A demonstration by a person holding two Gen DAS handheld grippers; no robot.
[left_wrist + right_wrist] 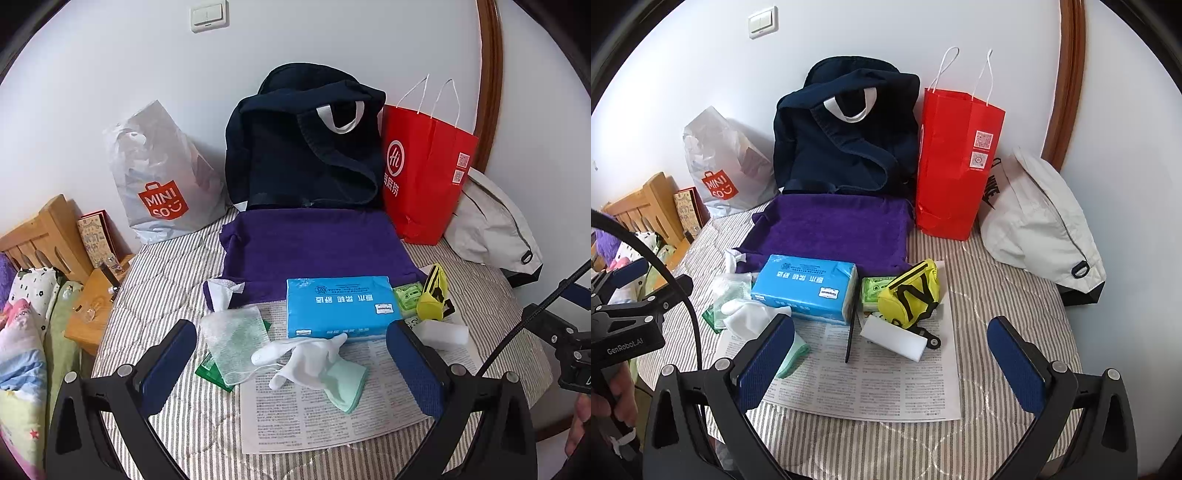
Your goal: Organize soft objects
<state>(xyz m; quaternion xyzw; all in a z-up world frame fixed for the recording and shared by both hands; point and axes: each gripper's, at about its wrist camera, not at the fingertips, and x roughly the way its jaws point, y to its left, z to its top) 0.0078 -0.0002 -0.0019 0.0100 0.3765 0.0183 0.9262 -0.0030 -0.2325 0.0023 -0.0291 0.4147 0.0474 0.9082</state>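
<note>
We see only a corner of the green packet [208, 371] under the bubble wrap [232, 338]; its label is hidden.

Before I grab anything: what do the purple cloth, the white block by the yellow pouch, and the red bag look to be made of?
Purple cloth: looks like terry towelling, matte with a fuzzy nap. White block: probably foam sponge, matte with crisp square edges. Red bag: paper with a slight sheen, sharp creases and white twisted cord handles.
</note>
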